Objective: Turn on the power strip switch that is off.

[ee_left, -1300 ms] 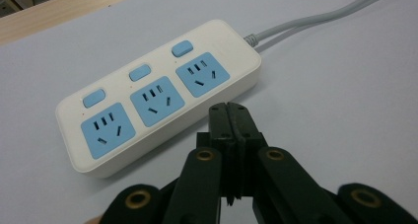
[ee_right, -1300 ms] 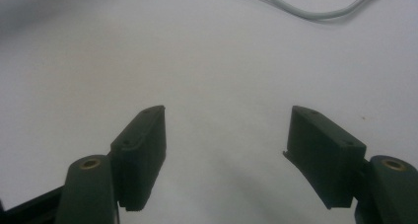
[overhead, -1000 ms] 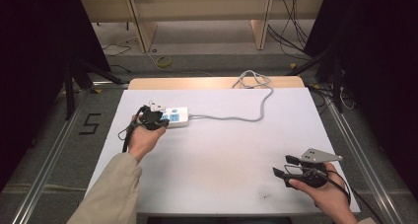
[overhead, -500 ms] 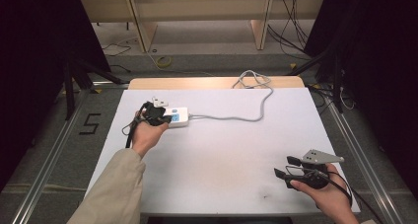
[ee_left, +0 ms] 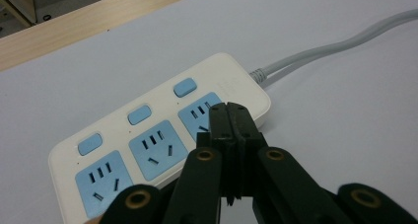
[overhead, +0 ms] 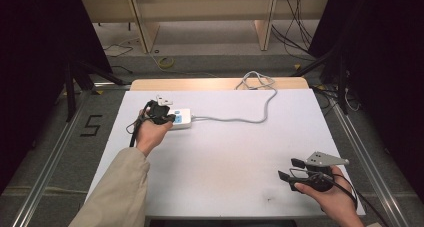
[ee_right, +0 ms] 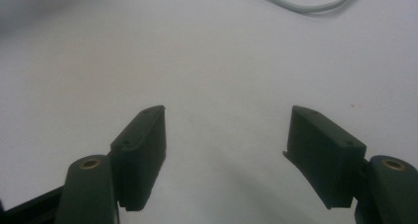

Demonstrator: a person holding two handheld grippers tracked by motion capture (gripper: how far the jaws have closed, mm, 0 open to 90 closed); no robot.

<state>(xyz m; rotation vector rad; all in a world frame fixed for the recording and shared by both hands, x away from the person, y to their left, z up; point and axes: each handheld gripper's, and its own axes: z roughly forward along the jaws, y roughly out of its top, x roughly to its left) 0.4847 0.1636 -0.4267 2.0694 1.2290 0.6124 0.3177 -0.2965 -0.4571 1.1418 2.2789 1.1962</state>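
A white power strip [overhead: 181, 118] with blue sockets and blue switches lies on the white table [overhead: 235, 152], left of middle. Its grey cable [overhead: 250, 114] snakes back to the far edge. My left gripper [overhead: 167, 118] is shut with nothing between its jaws, and its tips hover over the strip's rightmost socket [ee_left: 197, 116] in the left gripper view, where the strip [ee_left: 148, 135] has three sockets. My left gripper [ee_left: 229, 113] sits close above that end. My right gripper [overhead: 289, 169] rests open near the front right corner, its jaws [ee_right: 226, 150] wide apart over bare table.
The grey cable [ee_right: 305, 4] crosses the top of the right gripper view. A wooden strip [overhead: 220, 83] edges the table's far side. Shelving legs [overhead: 142, 27] and loose cables [overhead: 300, 37] lie on the floor beyond. Metal rails [overhead: 370, 162] run beside the table.
My left gripper has crept slightly forward over the power strip's near end. The right gripper has stayed where it was, open.
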